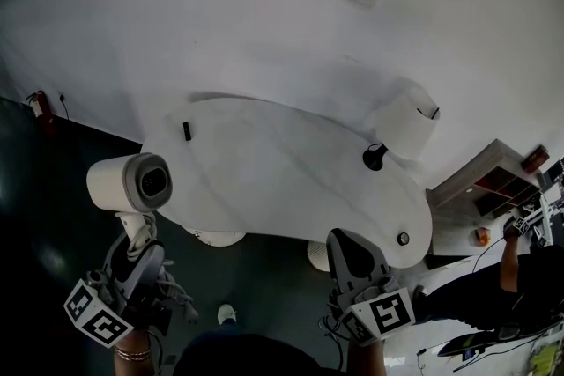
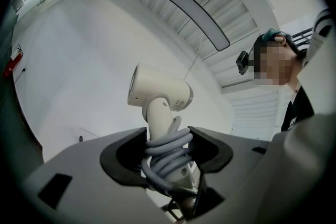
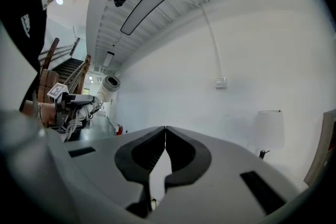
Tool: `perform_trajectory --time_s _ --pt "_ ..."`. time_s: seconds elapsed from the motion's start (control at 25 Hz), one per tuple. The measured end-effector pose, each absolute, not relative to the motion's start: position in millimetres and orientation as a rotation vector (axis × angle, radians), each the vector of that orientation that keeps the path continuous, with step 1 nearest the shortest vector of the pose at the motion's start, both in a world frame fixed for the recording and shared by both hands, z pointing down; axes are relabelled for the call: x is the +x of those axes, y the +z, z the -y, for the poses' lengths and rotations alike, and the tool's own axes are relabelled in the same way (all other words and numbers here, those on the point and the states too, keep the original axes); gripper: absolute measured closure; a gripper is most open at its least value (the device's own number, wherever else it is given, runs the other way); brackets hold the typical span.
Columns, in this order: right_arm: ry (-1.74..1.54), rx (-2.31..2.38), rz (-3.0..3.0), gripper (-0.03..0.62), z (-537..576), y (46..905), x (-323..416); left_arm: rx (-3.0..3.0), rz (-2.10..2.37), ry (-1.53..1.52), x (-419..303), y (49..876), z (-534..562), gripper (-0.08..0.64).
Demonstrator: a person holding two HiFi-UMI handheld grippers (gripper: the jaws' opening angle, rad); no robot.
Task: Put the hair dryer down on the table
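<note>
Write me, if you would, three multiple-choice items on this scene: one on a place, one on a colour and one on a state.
1. Where is the hair dryer relative to the table?
A. lying on it
B. held up off it by the left gripper
C. under it

2. What colour is the cord wound round its handle?
A. red
B. grey
C. black

3. How do the right gripper's jaws stand?
A. together, with nothing between
B. wide apart
C. closed on the cord

Answers: 1 B, the jaws clamp the wound handle in the air; 2 B, the coils show pale grey; 3 A, the tips meet on nothing.
</note>
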State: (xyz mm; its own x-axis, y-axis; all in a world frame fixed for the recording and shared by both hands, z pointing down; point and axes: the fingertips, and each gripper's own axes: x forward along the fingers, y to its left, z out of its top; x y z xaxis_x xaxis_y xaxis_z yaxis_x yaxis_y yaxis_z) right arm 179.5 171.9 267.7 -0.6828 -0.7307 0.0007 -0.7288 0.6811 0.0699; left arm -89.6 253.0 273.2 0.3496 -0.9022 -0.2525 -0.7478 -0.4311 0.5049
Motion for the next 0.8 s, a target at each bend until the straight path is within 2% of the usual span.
perform_trajectory --time_s 0.8 --pt "-0.065 1.26 2.77 0.574 -162 289 162 2.319 1.419 -0.716 -107 287 -235 0.304"
